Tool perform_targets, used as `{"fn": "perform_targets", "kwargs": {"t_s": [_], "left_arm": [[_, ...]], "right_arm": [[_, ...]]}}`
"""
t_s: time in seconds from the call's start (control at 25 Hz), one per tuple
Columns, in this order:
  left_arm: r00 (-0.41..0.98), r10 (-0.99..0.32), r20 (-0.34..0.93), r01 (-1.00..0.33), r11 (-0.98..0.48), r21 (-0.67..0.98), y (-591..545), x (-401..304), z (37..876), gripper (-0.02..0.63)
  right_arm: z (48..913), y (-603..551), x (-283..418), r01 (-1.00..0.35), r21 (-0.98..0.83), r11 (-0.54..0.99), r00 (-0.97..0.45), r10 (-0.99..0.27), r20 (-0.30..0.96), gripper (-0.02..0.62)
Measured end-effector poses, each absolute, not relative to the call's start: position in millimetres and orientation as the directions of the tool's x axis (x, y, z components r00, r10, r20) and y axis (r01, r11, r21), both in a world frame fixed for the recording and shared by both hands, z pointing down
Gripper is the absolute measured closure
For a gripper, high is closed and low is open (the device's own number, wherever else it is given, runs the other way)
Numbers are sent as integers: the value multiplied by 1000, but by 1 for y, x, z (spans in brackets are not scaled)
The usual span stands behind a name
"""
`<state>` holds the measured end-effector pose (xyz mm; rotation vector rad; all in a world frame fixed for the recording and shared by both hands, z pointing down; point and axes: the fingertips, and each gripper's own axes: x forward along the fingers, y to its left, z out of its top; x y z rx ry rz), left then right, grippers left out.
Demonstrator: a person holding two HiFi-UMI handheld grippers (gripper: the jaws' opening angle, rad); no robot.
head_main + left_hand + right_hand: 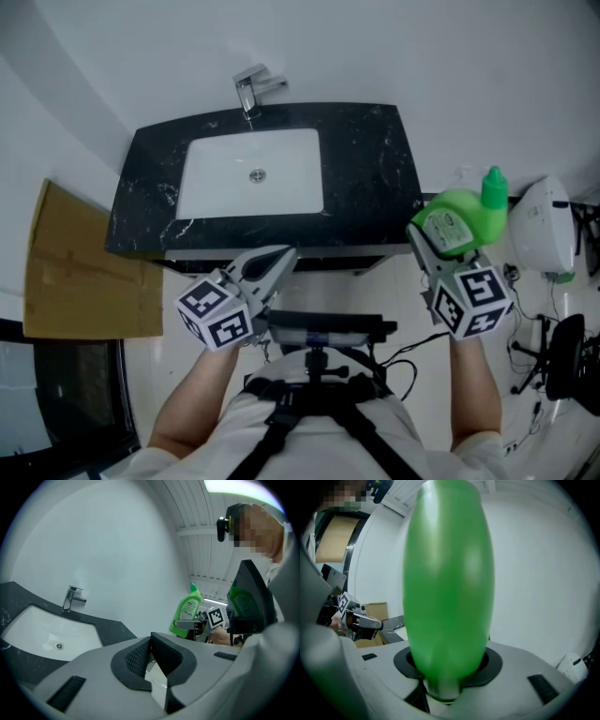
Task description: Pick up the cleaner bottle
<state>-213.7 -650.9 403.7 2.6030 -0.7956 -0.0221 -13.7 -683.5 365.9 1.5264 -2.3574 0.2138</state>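
A bright green cleaner bottle [457,222] with a green cap [494,187] hangs in the air to the right of the black counter [375,178], off its front right corner. My right gripper [429,246] is shut on it, and its body [447,588] fills the right gripper view, standing up between the jaws of that gripper [447,679]. In the left gripper view the bottle [186,611] shows at the right, held by the right gripper [190,624]. My left gripper [269,269] hovers before the counter's front edge; its pads [140,656] meet at the tips, with nothing between them.
A white basin [251,173] is set in the counter, with a chrome faucet [251,89] behind it. Flat cardboard [80,272] leans at the left. At the right, a white appliance [542,225] and cables lie on the floor. A black mount [323,328] sits at my chest.
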Motion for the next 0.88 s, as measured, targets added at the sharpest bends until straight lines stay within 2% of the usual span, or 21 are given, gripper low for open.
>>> {"fn": "perform_targets", "kwargs": {"t_s": [0.88], "left_arm": [[827, -551, 111, -546, -741, 391, -655, -218, 403, 612]], "right_arm": [[361, -694, -20, -899, 44, 435, -394, -851, 348, 420]]}}
